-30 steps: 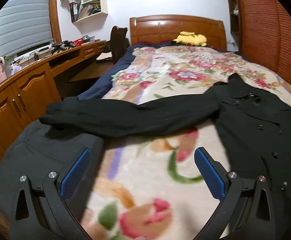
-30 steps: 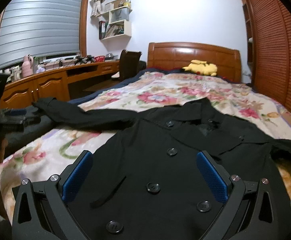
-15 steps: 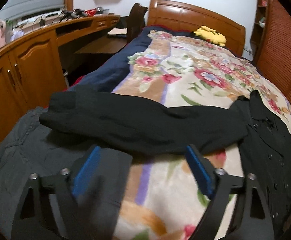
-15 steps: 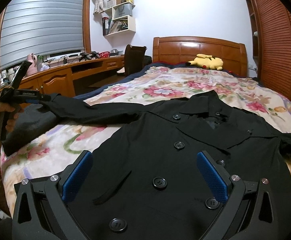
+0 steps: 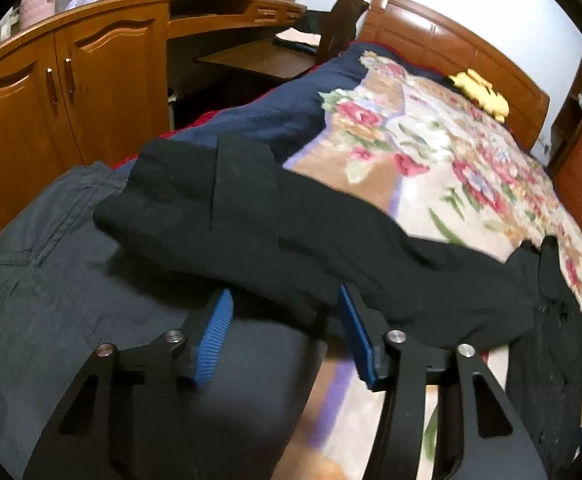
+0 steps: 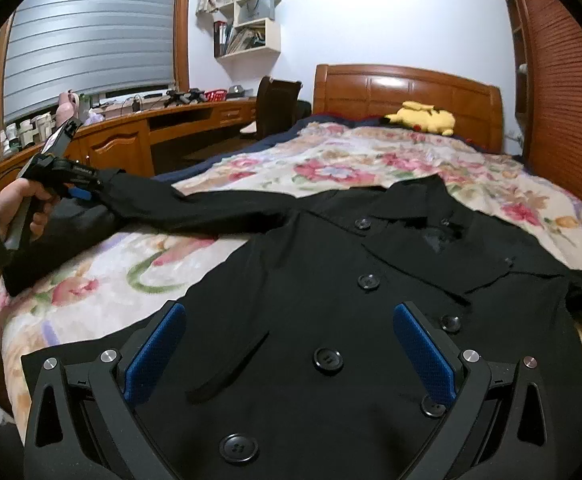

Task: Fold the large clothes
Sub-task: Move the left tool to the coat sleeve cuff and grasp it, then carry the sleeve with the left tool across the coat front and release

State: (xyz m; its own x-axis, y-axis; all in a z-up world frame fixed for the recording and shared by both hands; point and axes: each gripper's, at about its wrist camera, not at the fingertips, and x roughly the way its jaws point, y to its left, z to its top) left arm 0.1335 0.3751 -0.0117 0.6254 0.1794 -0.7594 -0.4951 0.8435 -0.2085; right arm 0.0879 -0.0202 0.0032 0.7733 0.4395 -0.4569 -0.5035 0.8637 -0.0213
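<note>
Now left gripper (image 5: 285, 322) straddles black coat (image 6: 331, 300) sleeve (image 5: 291, 236), jaws apart; right gripper (image 6: 289, 354) hovers open over buttons (image 6: 327, 359).

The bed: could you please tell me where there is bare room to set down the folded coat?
Free: the floral blanket between the coat collar and the yellow plush. A smaller patch lies below the outstretched sleeve. Crowded: the foot corner, with the dark garment.

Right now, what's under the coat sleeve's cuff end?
A dark grey garment lies beneath the coat sleeve, with the left tool at its edge. Whatever lies under that garment is covered.
</note>
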